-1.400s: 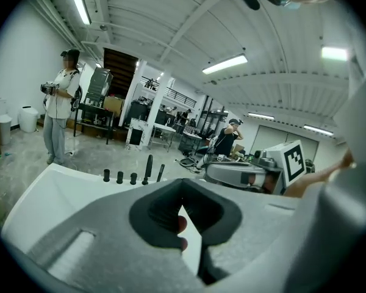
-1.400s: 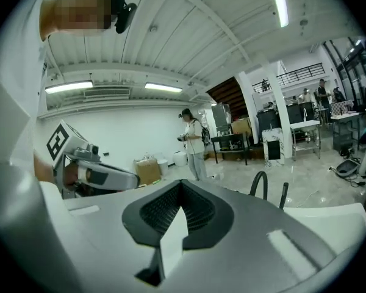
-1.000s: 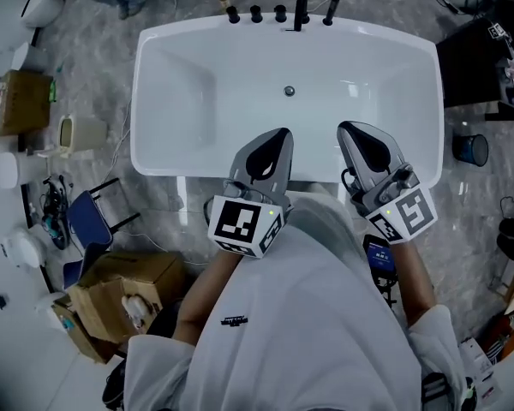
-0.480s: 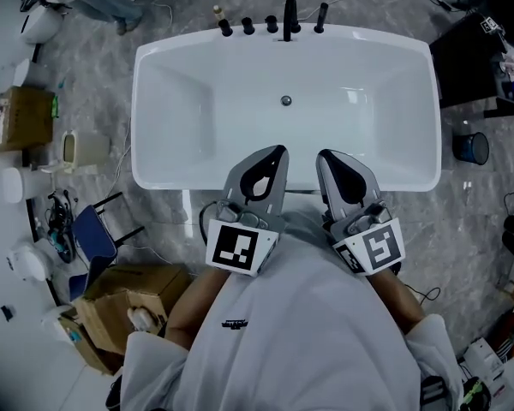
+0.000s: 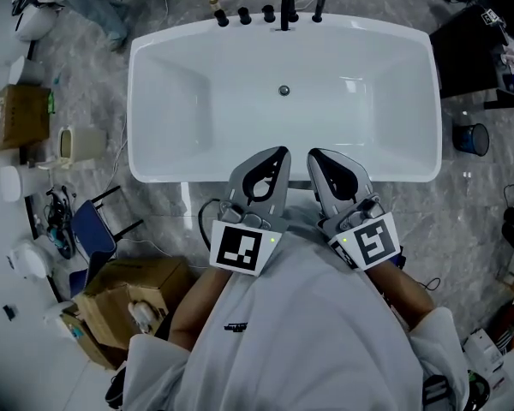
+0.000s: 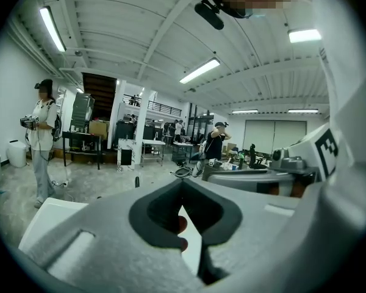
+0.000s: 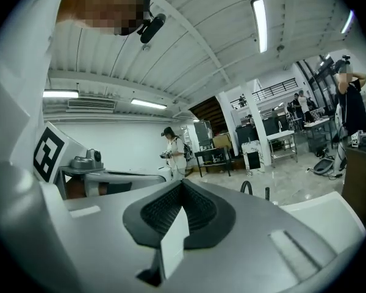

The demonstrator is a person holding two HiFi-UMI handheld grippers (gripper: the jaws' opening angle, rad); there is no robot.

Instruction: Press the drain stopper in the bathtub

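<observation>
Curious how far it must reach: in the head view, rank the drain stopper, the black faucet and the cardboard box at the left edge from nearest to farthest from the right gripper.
From the right gripper:
1. drain stopper, just ahead, in the bathtub.
2. black faucet, far rim.
3. cardboard box, floor, far left.

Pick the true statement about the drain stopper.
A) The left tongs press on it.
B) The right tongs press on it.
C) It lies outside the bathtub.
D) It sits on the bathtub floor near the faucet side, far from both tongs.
D: the drain stopper sits in the bathtub toward the faucet, while the left tongs and right tongs hang at the near rim.
</observation>
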